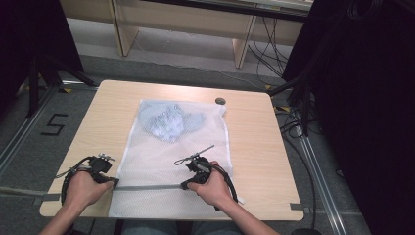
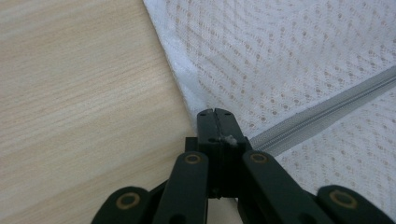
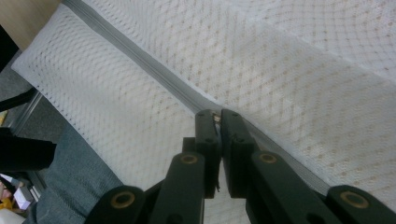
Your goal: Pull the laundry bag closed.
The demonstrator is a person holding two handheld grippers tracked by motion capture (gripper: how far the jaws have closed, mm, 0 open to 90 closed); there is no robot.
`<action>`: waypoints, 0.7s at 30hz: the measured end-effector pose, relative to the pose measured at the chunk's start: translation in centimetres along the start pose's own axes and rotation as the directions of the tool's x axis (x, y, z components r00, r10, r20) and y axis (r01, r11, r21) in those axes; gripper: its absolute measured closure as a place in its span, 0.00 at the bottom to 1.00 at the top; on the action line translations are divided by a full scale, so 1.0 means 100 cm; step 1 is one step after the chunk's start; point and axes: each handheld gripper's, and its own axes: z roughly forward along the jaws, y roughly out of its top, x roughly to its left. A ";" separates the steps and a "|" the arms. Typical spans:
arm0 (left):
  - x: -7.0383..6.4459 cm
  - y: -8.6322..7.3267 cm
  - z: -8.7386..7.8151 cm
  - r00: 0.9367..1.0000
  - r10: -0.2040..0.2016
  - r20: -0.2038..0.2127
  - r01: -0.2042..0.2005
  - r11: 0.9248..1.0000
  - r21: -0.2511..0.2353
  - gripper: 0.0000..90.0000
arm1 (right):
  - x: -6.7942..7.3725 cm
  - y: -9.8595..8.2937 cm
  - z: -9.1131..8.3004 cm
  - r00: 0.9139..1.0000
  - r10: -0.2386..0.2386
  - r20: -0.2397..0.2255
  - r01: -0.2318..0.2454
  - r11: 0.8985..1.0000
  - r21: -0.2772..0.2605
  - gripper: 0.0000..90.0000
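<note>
Mesh bag [image 1: 169, 156], flat, grey-zippered

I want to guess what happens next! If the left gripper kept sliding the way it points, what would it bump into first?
Probably the right gripper. The left gripper points along the grey zipper of the white mesh bag, and the right one is pinching that zipper further along, though their heights are hard to judge.

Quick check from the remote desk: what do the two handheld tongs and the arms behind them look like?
Both the left tongs and right tongs are black, with flat linkage arms pinned by brass-coloured rivets. Looped black cables trail from each. The person's forearms are bare, no sleeves, and both hands are gloveless.
</note>
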 end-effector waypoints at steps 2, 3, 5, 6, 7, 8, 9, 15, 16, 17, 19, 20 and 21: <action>-0.001 0.000 0.001 1.000 -0.016 -0.005 0.016 1.000 -0.008 1.00 | -0.001 -0.001 -0.001 1.000 -0.005 -0.002 0.005 1.000 0.001 0.97; -0.001 0.000 0.001 1.000 -0.014 -0.003 0.014 1.000 -0.007 1.00 | -0.001 -0.001 -0.001 1.000 0.001 -0.003 -0.001 1.000 -0.004 0.97; 0.000 0.000 0.001 1.000 -0.012 -0.002 0.012 1.000 -0.007 1.00 | -0.004 -0.002 -0.001 1.000 -0.020 0.001 0.020 1.000 -0.009 0.97; 0.000 0.000 0.001 1.000 -0.012 -0.002 0.012 1.000 -0.007 1.00 | -0.004 -0.002 -0.002 1.000 -0.020 0.000 0.020 1.000 -0.009 0.97; 0.000 0.000 0.001 1.000 -0.011 0.007 0.011 1.000 -0.006 1.00 | -0.004 -0.003 -0.002 1.000 -0.016 0.004 0.016 1.000 -0.008 0.97; 0.001 0.000 0.000 1.000 0.003 0.005 -0.003 1.000 0.007 1.00 | -0.005 -0.003 -0.003 1.000 -0.018 0.004 0.018 1.000 -0.005 0.97; 0.001 0.000 0.000 1.000 0.004 0.004 -0.004 1.000 0.006 1.00 | -0.006 -0.003 -0.004 1.000 -0.022 0.008 0.022 1.000 -0.009 0.97; -0.001 0.000 0.000 1.000 -0.010 -0.004 0.010 1.000 -0.005 1.00 | -0.007 -0.005 -0.005 1.000 -0.012 0.004 0.012 1.000 -0.006 0.97; -0.001 0.000 0.001 1.000 -0.014 -0.004 0.014 1.000 -0.008 1.00 | -0.007 -0.005 -0.005 1.000 -0.004 0.006 0.004 1.000 -0.001 0.97; -0.001 0.000 0.001 1.000 -0.015 -0.003 0.015 1.000 -0.007 1.00 | -0.008 -0.005 -0.005 1.000 -0.005 0.004 0.005 1.000 0.000 0.97; 0.000 0.000 0.000 1.000 0.003 0.005 -0.003 1.000 0.003 1.00 | -0.010 -0.006 -0.006 1.000 -0.007 0.004 0.007 1.000 -0.002 0.97; 0.000 0.000 0.000 1.000 0.005 0.000 -0.005 1.000 0.004 1.00 | -0.010 -0.006 -0.006 1.000 -0.004 0.010 0.004 1.000 -0.004 0.97; 0.000 0.000 0.000 1.000 0.004 0.000 -0.004 1.000 0.003 1.00 | -0.011 -0.007 -0.007 1.000 0.008 0.009 -0.008 1.000 0.005 0.97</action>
